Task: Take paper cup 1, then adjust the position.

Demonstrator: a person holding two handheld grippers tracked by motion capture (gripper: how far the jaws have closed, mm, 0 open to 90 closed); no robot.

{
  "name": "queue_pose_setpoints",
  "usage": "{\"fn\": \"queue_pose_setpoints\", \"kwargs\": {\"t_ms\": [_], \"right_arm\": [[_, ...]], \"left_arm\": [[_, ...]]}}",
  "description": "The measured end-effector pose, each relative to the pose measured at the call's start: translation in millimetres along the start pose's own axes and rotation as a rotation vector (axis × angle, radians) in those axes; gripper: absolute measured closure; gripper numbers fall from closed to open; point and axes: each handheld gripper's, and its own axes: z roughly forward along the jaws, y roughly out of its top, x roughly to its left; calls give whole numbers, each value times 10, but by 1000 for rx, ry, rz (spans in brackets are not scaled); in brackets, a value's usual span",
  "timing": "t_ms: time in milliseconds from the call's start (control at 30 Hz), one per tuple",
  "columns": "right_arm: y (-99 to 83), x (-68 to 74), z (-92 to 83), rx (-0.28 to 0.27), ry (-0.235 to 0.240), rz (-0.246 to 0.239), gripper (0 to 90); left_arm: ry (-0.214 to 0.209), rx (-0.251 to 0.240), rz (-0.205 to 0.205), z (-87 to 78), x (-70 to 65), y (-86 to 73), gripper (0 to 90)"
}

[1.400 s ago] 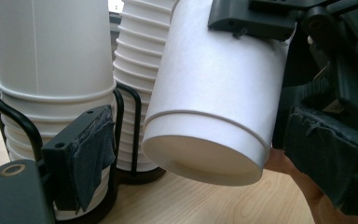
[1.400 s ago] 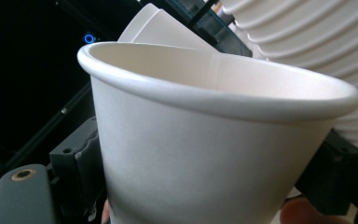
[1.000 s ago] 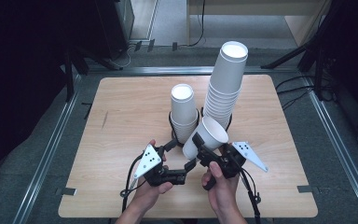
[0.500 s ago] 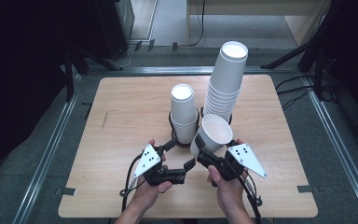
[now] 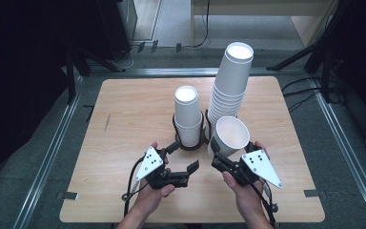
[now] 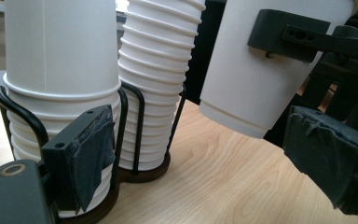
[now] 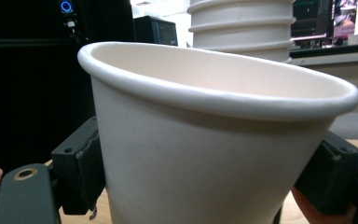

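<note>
A single white paper cup (image 5: 231, 135) is tilted above the table, and my right gripper (image 5: 227, 157) is shut on its lower wall. In the right gripper view the cup (image 7: 205, 154) sits between both jaws of my right gripper (image 7: 207, 179). A short cup stack (image 5: 188, 114) and a tall cup stack (image 5: 228, 81) stand in a black wire holder (image 5: 190, 144). My left gripper (image 5: 185, 155) is open just in front of the holder, holding nothing. In the left gripper view, one pad (image 6: 91, 149) is close to the short stack (image 6: 60, 70), and the held cup (image 6: 261, 70) hangs to the right.
The wooden table (image 5: 124, 119) lies bare to the left of the holder and along its front edge. A metal frame rail (image 5: 52, 152) runs along the table's left side. Dark equipment and cables sit on the floor beyond the far edge.
My right gripper has carried the single cup to the right, away from the short stack and the holder. The left gripper has stayed open in about the same place.
</note>
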Motion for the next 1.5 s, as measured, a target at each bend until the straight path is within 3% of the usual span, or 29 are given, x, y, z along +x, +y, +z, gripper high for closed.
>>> {"fn": "queue_pose_setpoints", "kwargs": {"t_ms": [167, 333, 567, 967, 1500], "right_arm": [[12, -60, -37, -14, -8, -42, 156], [31, -117, -57, -23, -17, -51, 155], [64, -225, -62, -32, -68, -93, 155], [135, -383, -64, -45, -111, -104, 151], [269, -800, -92, -80, -200, -100, 148]], "left_arm": [[4, 0, -2, -3, 11, 1, 94], [8, -3, -6, -9, 23, 5, 95], [13, -1, -9, -15, 44, 1, 95], [21, 0, -10, -25, 73, 3, 95], [28, 9, -17, -15, 103, -21, 95]]}}
